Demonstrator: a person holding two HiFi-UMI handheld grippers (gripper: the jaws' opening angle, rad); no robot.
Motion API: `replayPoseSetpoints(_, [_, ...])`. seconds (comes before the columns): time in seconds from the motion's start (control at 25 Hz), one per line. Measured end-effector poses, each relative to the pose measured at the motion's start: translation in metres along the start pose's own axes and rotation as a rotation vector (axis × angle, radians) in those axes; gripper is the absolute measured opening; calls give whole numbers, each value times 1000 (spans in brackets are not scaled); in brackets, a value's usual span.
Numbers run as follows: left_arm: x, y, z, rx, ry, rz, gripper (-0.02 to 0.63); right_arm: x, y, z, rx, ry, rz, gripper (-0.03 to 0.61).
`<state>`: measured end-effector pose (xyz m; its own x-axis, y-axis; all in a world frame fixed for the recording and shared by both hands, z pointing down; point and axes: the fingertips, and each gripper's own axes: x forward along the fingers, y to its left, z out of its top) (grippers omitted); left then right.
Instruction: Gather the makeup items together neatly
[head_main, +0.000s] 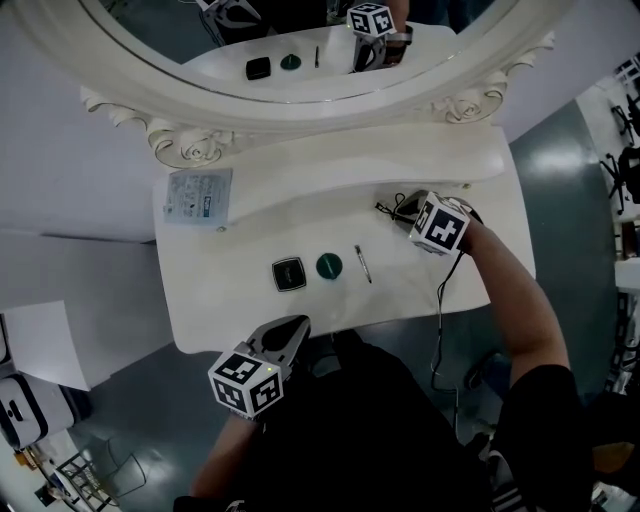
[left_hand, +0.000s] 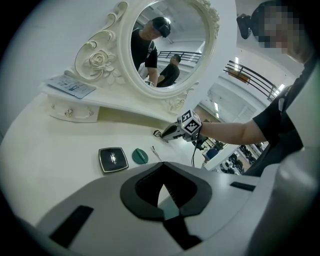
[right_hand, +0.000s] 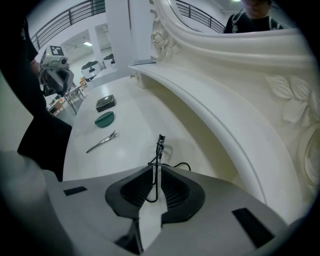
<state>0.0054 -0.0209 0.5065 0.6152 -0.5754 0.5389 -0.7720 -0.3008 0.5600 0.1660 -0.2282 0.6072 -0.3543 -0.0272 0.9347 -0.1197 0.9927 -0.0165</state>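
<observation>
Packet (head_main: 198, 195) up at ten o'clock, on the shelf under the mirror (head_main: 190, 140). Left gripper (head_main: 293, 327) down at seven o'clock, right at the near edge of the table (head_main: 215, 305), jaws closed tip to tip, nothing between them. Compact (head_main: 289, 273) dead centre, black, lying flat. Green lid (head_main: 329, 265) just beside it toward three o'clock, not touching. Clip (head_main: 363, 264) next in the row, thin and silver, running twelve to six, a little apart from the lid. Over at two o'clock, black wire tool (head_main: 385, 208), tip low over the table below the shelf, well apart from the row of three. Right gripper (head_main: 404, 206) in from three o'clock, jaws pinched almost together on that tool (right_hand: 160, 145), thin wire clamped between the pads (right_hand: 170, 192), loop end poking out past the tips.
</observation>
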Motion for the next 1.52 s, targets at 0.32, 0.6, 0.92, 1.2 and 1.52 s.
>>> replayPoseSetpoints(0.32, [-10,6,-3,5,-7,-13,9,6,4,-4,153,-25,-82,35])
replayPoseSetpoints(0.6, [-17,5,-1,49,13,-73,8,-10,28,-16,553,-124,-290,34])
replayPoseSetpoints(0.92, [-28,0,-1,113,54,-152,9,-6,86,-31,824,-124,-399,34])
replayPoseSetpoints(1.2, [-42,4,-4,126,63,-166,9,-8,82,-29,825,-103,-454,34])
replayPoseSetpoints(1.52, [-47,14,-5,106,54,-146,9,-5,71,-28,834,-65,-450,34])
